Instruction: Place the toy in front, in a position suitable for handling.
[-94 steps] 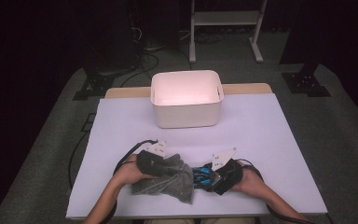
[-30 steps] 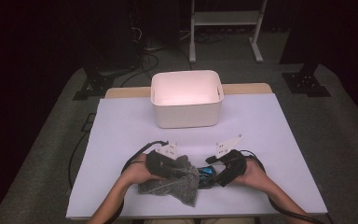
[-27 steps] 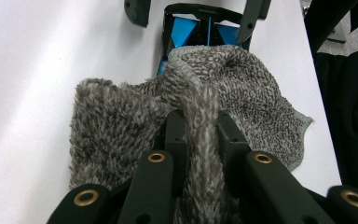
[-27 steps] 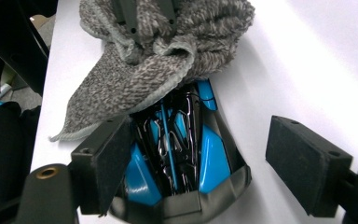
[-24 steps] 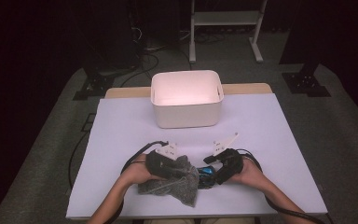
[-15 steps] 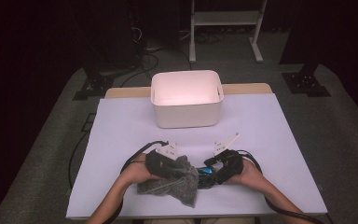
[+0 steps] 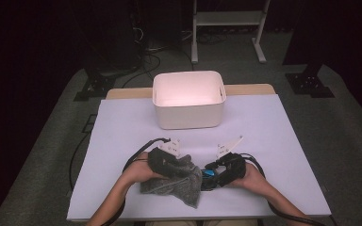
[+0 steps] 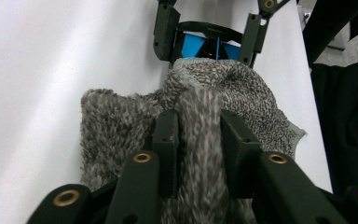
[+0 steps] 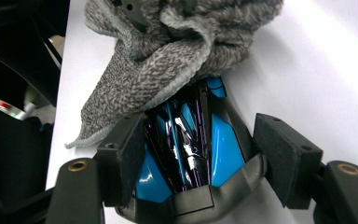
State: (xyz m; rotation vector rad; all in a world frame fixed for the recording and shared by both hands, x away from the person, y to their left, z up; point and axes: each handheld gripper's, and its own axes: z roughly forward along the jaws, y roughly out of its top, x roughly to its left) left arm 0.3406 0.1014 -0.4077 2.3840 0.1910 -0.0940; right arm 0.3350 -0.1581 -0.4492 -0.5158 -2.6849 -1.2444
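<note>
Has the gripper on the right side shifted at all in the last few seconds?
Yes. The right gripper has slid leftward, toward the grey cloth, judged against the white bin, which has stayed put.

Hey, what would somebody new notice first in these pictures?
Probably the grey fuzzy cloth bunched at the table's near edge, with the left gripper pinching a fold of it. Next, the shiny blue and black object between the right gripper's jaws, and the white bin glowing behind.
</note>
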